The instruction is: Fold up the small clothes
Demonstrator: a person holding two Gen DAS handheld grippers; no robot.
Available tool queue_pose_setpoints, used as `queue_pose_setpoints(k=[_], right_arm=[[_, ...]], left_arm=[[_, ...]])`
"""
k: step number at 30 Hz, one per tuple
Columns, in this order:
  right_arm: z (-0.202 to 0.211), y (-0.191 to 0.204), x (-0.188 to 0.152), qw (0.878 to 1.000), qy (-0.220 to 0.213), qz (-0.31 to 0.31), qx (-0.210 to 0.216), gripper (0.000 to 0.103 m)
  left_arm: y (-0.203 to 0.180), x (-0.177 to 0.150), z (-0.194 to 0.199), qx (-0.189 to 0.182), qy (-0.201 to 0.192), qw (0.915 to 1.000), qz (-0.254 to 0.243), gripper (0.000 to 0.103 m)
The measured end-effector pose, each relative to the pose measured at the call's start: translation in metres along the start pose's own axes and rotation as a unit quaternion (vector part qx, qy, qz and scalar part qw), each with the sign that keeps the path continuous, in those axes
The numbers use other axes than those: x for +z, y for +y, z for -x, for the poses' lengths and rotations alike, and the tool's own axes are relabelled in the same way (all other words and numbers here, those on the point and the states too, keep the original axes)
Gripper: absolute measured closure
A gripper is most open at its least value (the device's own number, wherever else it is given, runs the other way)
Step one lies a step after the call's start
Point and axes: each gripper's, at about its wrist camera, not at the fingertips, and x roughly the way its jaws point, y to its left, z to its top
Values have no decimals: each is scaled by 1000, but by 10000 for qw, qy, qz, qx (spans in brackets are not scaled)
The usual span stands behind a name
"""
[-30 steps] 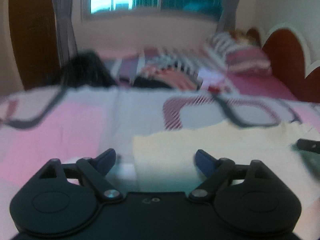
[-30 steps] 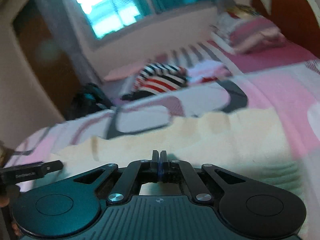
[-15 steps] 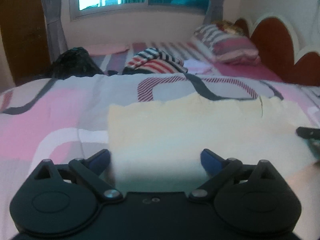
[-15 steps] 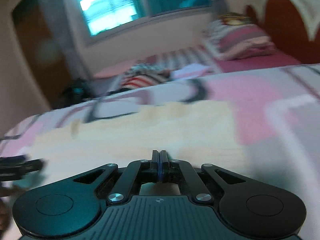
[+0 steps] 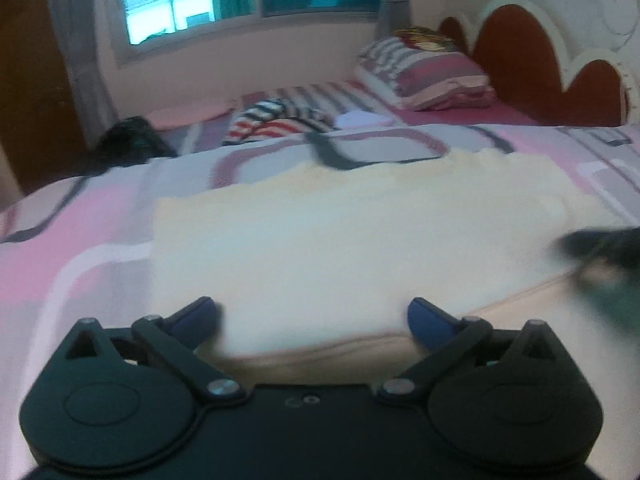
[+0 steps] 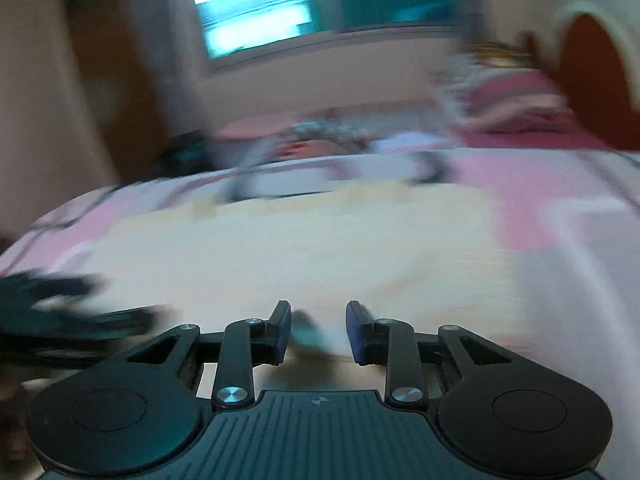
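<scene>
lying flat on the pink patterned bedspread (image 5: 72,236), the pale yellow cloth (image 5: 320,240) has its near edge between the wide-open left gripper (image 5: 312,316); the right gripper (image 6: 318,332) is parted, empty.

A folded cloth (image 5: 320,240) lies at frame centre on the bedspread (image 5: 80,240), just beyond the left gripper (image 5: 312,316) at bottom. Behind it, a striped garment (image 5: 276,120) sits upper centre; pillows (image 5: 428,76) and headboard (image 5: 520,48) fill the upper right.
</scene>
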Motion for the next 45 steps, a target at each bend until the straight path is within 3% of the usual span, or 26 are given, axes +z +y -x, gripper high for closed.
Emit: queue_pose_setpoints(k=[2,3,7,10,12,16,18,36,38,39,40,42,45], right_arm=[[10,-28,-1,9982,-150,-316,-488,84],[12,-35,-2,9979,-183,-375,-491,89],[13,-30,3,9988,-55,-210,-438,88],[24,-23,4,9988,-265,-118,-399,88],[7,-29,-2,9987,160,-152,-454,88],[13,-24,7,9987,31,-150,-486,88],[5,-25,3,9979,261,-159,-564,88],[2,-17,6,9968,345,13,-726,88],[10,-23,12,9967,442,-275,-619,84],[20,-27,13,9972,377,-448,-466,66],[30,-32,10,9973,307,-600,-277,58],[55,-42,0,9961,242,-840,81,58],[97,-60,-26,9926,398,-1110,297,58]], left_arm=[[11,-9,4,164,107,9998,108,0],[15,-11,5,136,124,9996,223,0],[16,-5,5,200,203,9993,241,0],[16,-6,4,212,245,9993,190,0],[18,-6,2,153,281,9991,263,0],[18,-8,1,127,276,9993,222,0],[18,-8,1,126,261,9993,222,0],[22,-8,2,-7,325,9992,244,0],[25,-13,11,-47,433,9989,193,0],[29,-20,20,-103,498,9984,241,0],[33,-28,29,-146,536,9981,265,1],[41,-49,56,-43,503,9985,202,2],[55,-86,100,134,538,9980,310,3]])
